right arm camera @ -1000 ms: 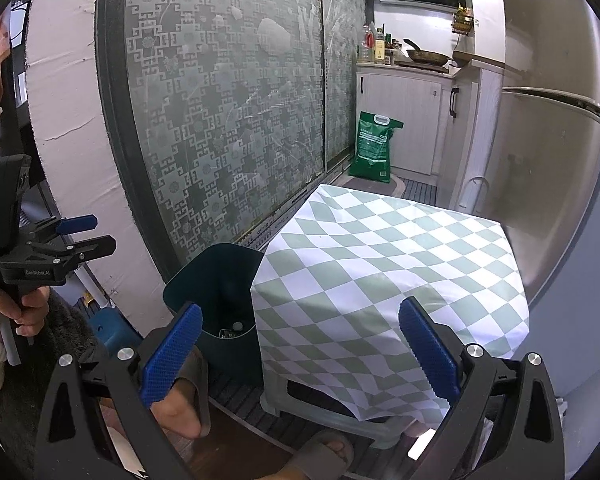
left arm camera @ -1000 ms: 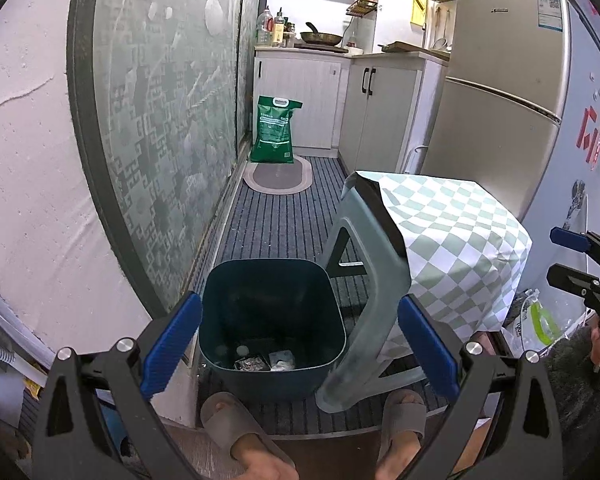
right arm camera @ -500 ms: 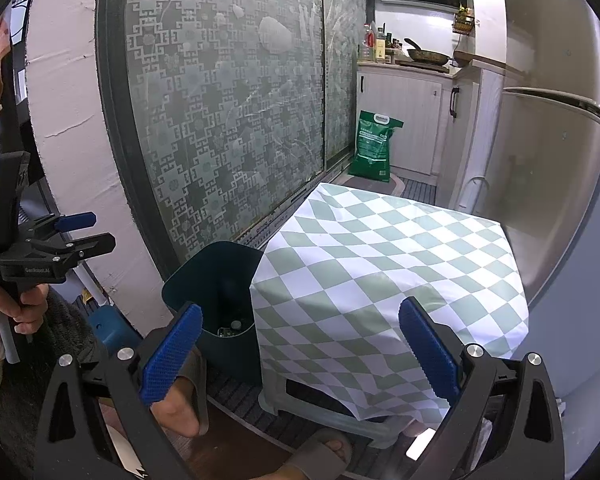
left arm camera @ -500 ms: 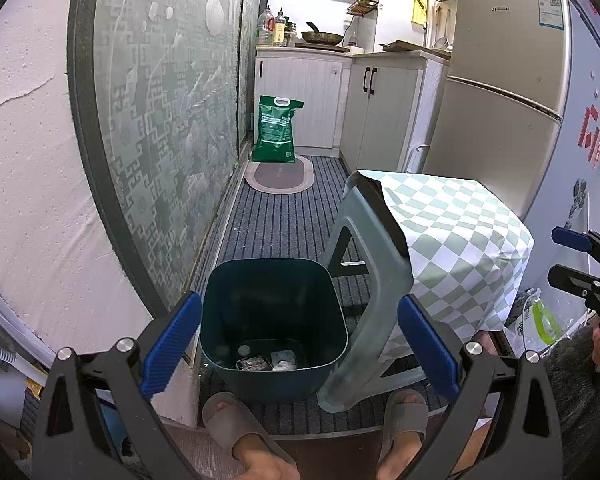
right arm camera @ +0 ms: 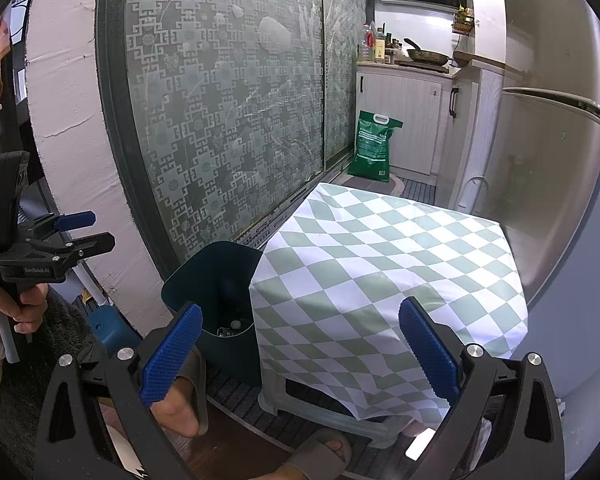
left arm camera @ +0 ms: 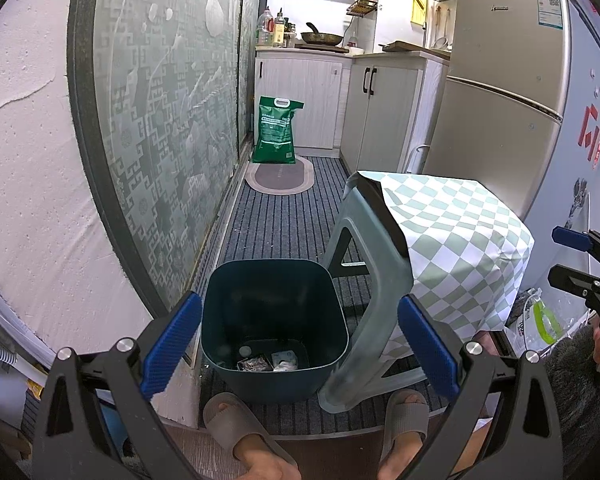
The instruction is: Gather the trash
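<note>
Striped matting (left arm camera: pixel 284 220) runs down this narrow kitchen, past a frosted patterned door (left arm camera: pixel 168 120) toward a green sack (left arm camera: pixel 276 130). Both claws, left (left arm camera: pixel 300 338) and right (right arm camera: pixel 300 346), hang wide open and empty. Beside the stool (left arm camera: pixel 374 280) draped in checked cloth (right arm camera: pixel 384 272), the dark bin (left arm camera: pixel 274 320) holds bits of trash (left arm camera: pixel 270 361) at its bottom.

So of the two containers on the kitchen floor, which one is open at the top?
The dark teal plastic bin by the stool, open with scraps inside. The green bag by the white cabinet stands closed.
</note>
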The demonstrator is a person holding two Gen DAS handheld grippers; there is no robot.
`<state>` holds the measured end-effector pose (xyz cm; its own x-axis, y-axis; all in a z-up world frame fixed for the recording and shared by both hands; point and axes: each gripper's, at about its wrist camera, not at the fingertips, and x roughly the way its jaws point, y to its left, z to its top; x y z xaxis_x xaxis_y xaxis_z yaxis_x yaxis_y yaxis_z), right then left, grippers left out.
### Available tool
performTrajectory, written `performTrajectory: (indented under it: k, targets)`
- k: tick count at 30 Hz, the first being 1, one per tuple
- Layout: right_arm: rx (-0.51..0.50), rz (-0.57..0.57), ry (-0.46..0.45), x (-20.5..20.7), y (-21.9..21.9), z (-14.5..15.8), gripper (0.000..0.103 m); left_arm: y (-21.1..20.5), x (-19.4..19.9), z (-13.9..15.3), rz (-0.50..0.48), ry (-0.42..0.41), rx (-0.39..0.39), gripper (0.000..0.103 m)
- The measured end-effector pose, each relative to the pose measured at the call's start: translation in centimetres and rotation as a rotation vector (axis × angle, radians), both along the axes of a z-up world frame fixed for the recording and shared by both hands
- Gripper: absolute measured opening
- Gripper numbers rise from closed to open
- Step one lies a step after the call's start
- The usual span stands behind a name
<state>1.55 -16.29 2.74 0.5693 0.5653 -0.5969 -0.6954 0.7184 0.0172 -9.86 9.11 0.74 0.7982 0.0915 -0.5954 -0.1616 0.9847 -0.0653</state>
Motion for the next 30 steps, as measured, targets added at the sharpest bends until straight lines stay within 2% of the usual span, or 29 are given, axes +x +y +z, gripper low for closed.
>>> performTrajectory:
  k: [30]
  targets:
    - [-0.007,0.001,-0.002,-0.02,0.0,-0.09,0.099,-0.02,0.03,0.0,0.0,0.001,0.002,0.1]
